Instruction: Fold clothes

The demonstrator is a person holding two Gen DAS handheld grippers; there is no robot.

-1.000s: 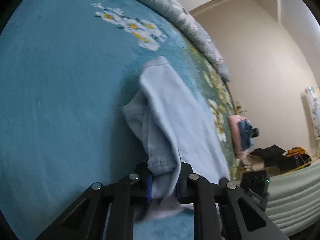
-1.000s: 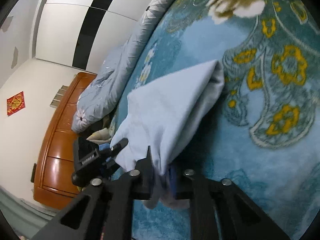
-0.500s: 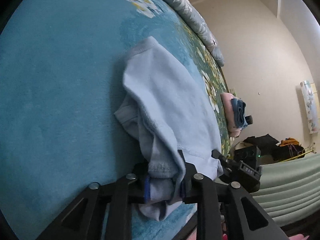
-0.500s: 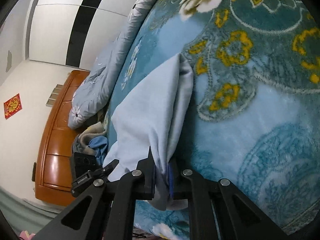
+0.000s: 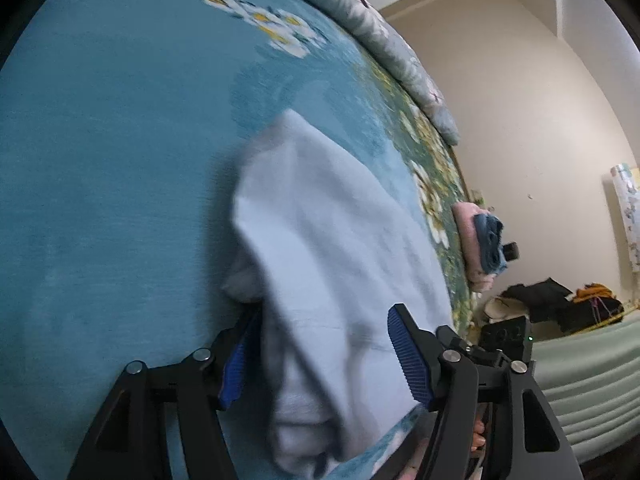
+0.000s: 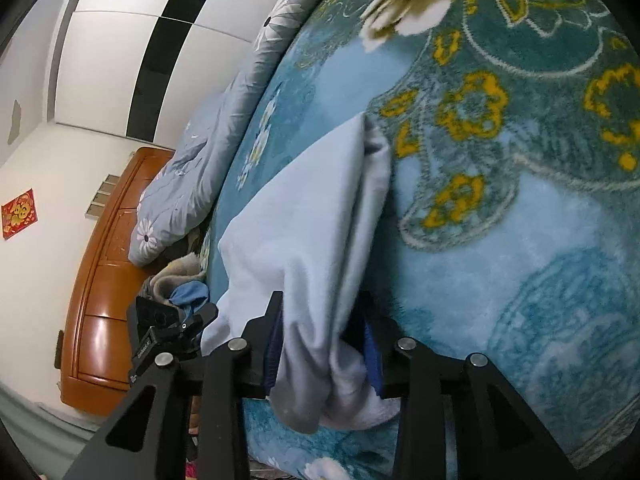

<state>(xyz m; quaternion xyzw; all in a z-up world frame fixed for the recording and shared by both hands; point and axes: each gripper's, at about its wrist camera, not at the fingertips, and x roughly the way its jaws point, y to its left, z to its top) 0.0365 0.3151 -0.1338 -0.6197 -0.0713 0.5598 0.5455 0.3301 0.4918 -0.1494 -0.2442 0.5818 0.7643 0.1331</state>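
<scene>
A light blue garment [image 5: 320,216] lies folded lengthwise on the teal flowered blanket [image 5: 100,160], its near end bunched toward me. My left gripper [image 5: 326,320] straddles that near end; its jaws are opening, with both blue pads standing off the cloth. In the right wrist view the same garment [image 6: 304,208] runs away from my right gripper [image 6: 320,308]. Those jaws are opening too, and the bunched hem still sags loosely between the pads. Each view catches the other gripper at the bed's near edge: right gripper body [image 5: 504,336], left gripper body [image 6: 168,332].
A grey flowered duvet [image 6: 208,152] is heaped along the far side of the bed. A folded pink and blue stack [image 5: 480,240] sits at the bed's right end. Loose clothes [image 6: 180,280] lie by the wooden headboard [image 6: 100,300]. Dark clothes [image 5: 552,296] lie on the floor.
Both grippers were shut on the garment's near corners and have opened. The cloth has dropped and spread flatter on the blanket, its hem slack between the pads.
</scene>
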